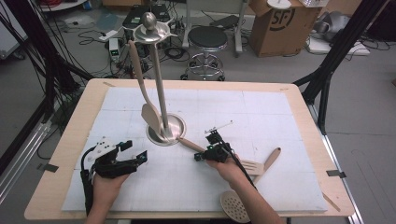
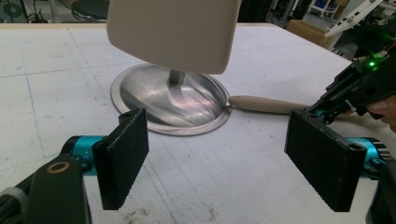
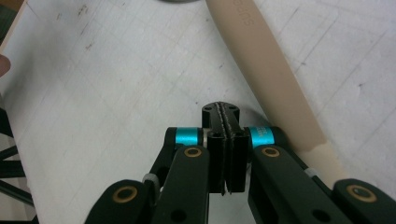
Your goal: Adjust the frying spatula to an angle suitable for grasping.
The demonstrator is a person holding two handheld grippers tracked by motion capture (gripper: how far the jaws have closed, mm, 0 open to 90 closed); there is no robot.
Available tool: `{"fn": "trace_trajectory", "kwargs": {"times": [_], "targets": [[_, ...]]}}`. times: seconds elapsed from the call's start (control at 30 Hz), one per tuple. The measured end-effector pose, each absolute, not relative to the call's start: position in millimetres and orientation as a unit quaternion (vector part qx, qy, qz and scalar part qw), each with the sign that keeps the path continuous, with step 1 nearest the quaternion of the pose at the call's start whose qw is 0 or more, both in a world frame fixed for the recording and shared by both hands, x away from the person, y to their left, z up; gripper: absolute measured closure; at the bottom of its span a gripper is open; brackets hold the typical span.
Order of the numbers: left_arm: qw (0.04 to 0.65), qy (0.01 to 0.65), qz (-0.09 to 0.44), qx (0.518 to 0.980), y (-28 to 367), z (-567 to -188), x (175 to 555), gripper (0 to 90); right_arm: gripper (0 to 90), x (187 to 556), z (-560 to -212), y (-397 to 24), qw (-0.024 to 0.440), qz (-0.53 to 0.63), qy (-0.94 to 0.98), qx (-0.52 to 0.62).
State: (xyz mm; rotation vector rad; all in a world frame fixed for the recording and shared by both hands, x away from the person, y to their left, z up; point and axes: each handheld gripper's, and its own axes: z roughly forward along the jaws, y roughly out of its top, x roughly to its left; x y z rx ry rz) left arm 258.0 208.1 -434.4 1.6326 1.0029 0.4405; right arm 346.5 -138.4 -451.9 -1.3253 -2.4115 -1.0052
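White mat [image 1: 280, 116]: right gripper [image 1: 201, 156] (jaws closed) beside spatula handle [image 3: 271, 79].

Evenly bright, soft overhead light — faint shadows, mild glare on the steel base [image 2: 170, 100], slightly blurred up close.

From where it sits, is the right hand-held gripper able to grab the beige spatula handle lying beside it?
Probably not yet: the right hand-held gripper is shut, pads together, and the spatula handle lies beside it on the white mat, not between its pads. Nothing blocks the handle; opening and shifting over should do.
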Motion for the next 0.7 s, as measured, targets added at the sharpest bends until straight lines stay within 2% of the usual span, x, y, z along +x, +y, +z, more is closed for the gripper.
{"fn": "trace_trajectory", "kwargs": {"times": [0.7], "targets": [[0.556, 0.425, 0.185, 0.690, 209, -434, 258, 22.4, 90.0, 366, -452, -128, 0.078, -0.349, -0.795, -0.490]]}}
